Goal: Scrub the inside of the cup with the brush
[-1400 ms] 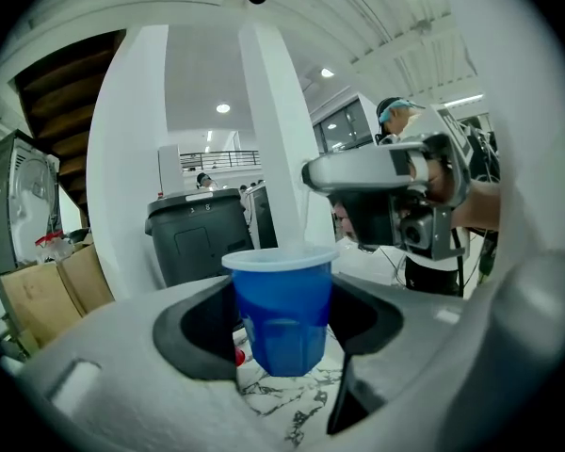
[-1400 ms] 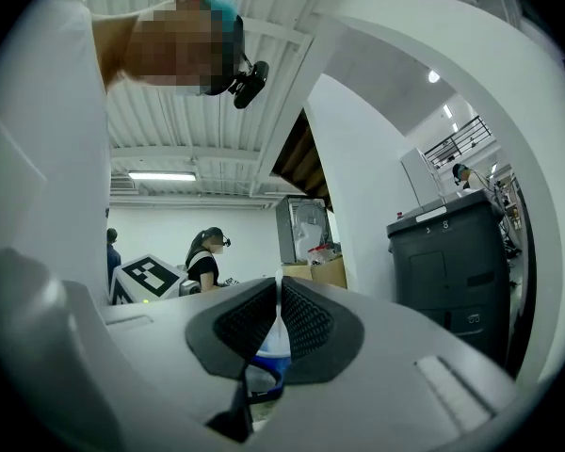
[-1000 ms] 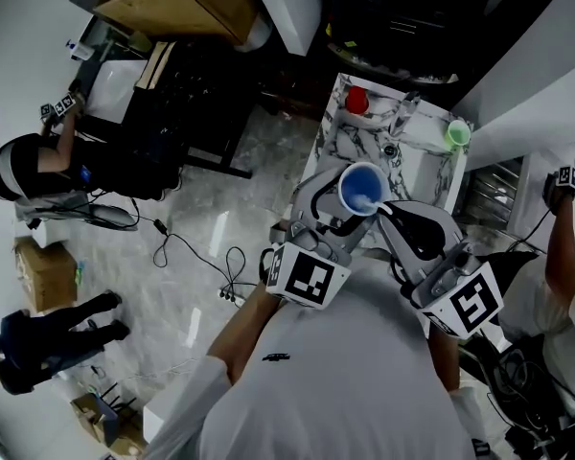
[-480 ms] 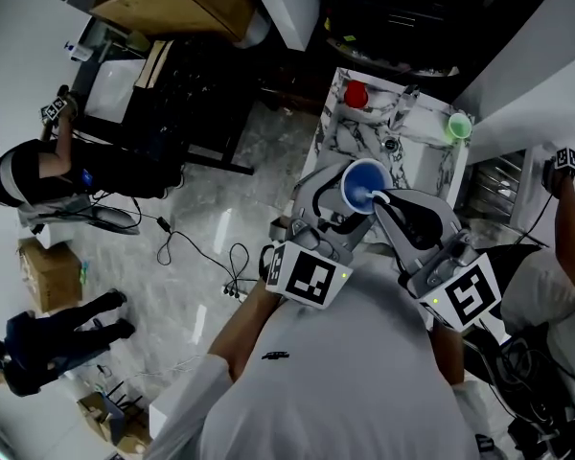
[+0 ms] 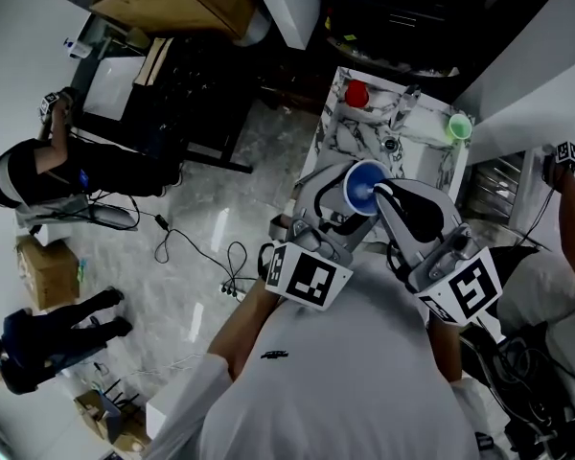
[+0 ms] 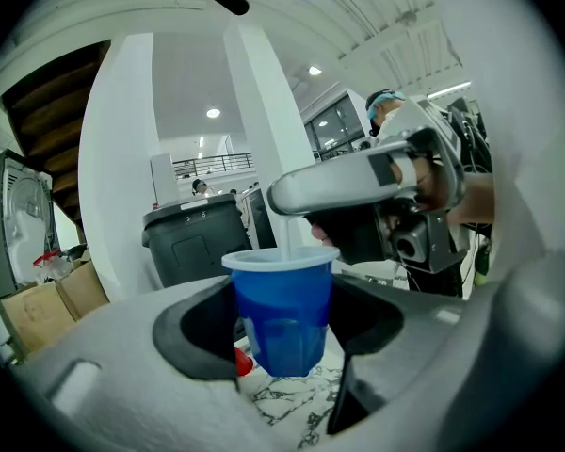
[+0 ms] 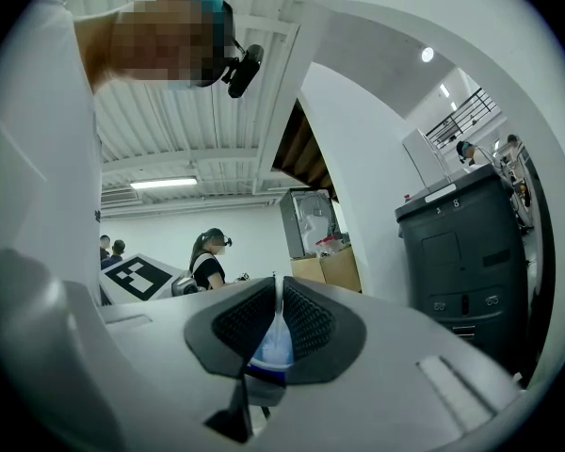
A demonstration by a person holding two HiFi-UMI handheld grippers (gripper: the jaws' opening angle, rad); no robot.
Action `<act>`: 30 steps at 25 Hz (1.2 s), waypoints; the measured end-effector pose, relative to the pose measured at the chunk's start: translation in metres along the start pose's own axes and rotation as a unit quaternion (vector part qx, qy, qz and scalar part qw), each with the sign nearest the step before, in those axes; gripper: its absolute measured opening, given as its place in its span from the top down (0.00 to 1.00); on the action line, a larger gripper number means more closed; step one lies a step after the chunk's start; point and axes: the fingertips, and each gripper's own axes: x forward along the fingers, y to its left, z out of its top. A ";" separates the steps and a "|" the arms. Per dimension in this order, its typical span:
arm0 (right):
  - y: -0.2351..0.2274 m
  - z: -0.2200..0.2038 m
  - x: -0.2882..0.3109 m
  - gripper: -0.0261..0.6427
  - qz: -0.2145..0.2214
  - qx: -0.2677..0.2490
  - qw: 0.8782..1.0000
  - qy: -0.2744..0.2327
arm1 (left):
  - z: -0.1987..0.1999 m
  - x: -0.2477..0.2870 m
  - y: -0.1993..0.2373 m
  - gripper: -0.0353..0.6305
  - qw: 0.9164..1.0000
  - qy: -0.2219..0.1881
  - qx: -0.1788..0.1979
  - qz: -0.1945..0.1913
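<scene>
Blue cup (image 6: 281,295) in left gripper (image 6: 287,326), brush (image 6: 287,233) inside

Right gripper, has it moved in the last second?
Yes. The right gripper edged forward toward the red object, now overlapping the blue cup rim.

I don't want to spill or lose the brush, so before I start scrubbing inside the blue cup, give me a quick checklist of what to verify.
1. Cup grip: the left tongs are shut on the sides of the blue cup, which sits upright. Ok.
2. Brush grip: the right tongs are shut on the thin white handle of the brush. Ok.
3. Brush in the cup: the handle drops past the rim into the cup. Ok.
4. Bristles against the inner wall: hidden by the cup's wall. Cannot tell.
5. Surface below: the marble counter shows under the cup. Ok.
</scene>
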 end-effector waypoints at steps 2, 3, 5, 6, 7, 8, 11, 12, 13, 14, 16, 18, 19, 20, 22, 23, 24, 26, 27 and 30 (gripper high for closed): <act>-0.001 0.001 0.002 0.92 0.002 0.001 1.000 0.000 | 0.000 0.000 0.000 0.52 1.000 0.000 0.001 0.000; -0.001 0.000 0.003 0.92 0.003 0.000 1.000 0.002 | 0.000 0.000 0.000 0.52 1.000 0.000 0.001 0.000; 0.000 -0.001 0.004 0.92 0.007 0.000 1.000 0.009 | 0.000 0.000 0.001 0.52 1.000 0.000 0.002 0.000; 0.001 -0.002 0.004 0.92 0.010 0.004 1.000 0.011 | 0.000 0.001 0.001 0.52 1.000 0.000 0.002 0.000; 0.001 -0.002 0.004 0.92 0.012 0.008 1.000 0.011 | 0.000 0.001 0.000 0.52 1.000 0.000 0.001 -0.001; 0.000 -0.002 0.003 0.92 0.013 0.013 1.000 0.010 | 0.000 0.001 0.000 0.52 1.000 -0.001 0.001 -0.001; -0.001 0.001 -0.002 0.92 0.009 0.021 1.000 0.001 | 0.001 0.002 0.000 0.52 1.000 -0.004 -0.001 0.000; -0.002 0.001 -0.003 0.92 0.004 0.019 1.000 0.001 | 0.002 0.002 0.001 0.52 1.000 -0.005 -0.001 0.001; -0.003 0.002 -0.005 0.92 -0.003 0.016 1.000 0.003 | 0.002 0.001 0.002 0.52 1.000 -0.005 -0.001 0.003; -0.004 0.003 -0.006 0.92 -0.009 0.012 1.000 0.007 | 0.003 0.001 0.003 0.52 1.000 -0.005 -0.002 0.004; -0.005 0.005 -0.009 0.92 -0.018 0.006 1.000 0.014 | 0.004 -0.001 0.004 0.52 1.000 -0.005 -0.006 0.007; -0.004 0.007 -0.012 0.92 -0.016 0.006 1.000 0.022 | 0.003 -0.001 0.005 0.52 1.000 -0.004 -0.012 0.010; -0.003 0.007 -0.013 0.92 -0.011 0.007 1.000 0.027 | 0.002 0.000 0.004 0.52 1.000 -0.003 -0.015 0.011; -0.002 0.006 -0.013 0.92 -0.004 0.006 0.999 0.032 | 0.001 0.002 0.003 0.52 1.000 -0.003 -0.015 0.011; 0.003 0.004 -0.013 0.92 0.015 0.006 0.999 0.034 | -0.001 0.005 0.001 0.52 1.000 -0.002 -0.013 0.010; 0.006 0.004 -0.012 0.92 0.024 0.005 0.999 0.032 | -0.001 0.007 0.000 0.52 1.000 -0.002 -0.011 0.009; 0.009 0.004 -0.010 0.92 0.031 0.005 0.999 0.029 | 0.000 0.007 0.000 0.52 1.000 -0.002 -0.009 0.008; 0.015 0.006 -0.005 0.92 0.041 0.002 0.999 0.023 | 0.001 0.006 -0.002 0.52 1.000 -0.001 -0.004 0.003; 0.016 0.008 -0.002 0.92 0.045 0.000 0.999 0.020 | 0.001 0.005 -0.003 0.52 1.000 -0.002 -0.003 -0.001; 0.016 0.013 0.004 0.92 0.049 -0.006 0.999 0.011 | 0.002 0.003 -0.009 0.52 1.000 -0.001 0.001 -0.015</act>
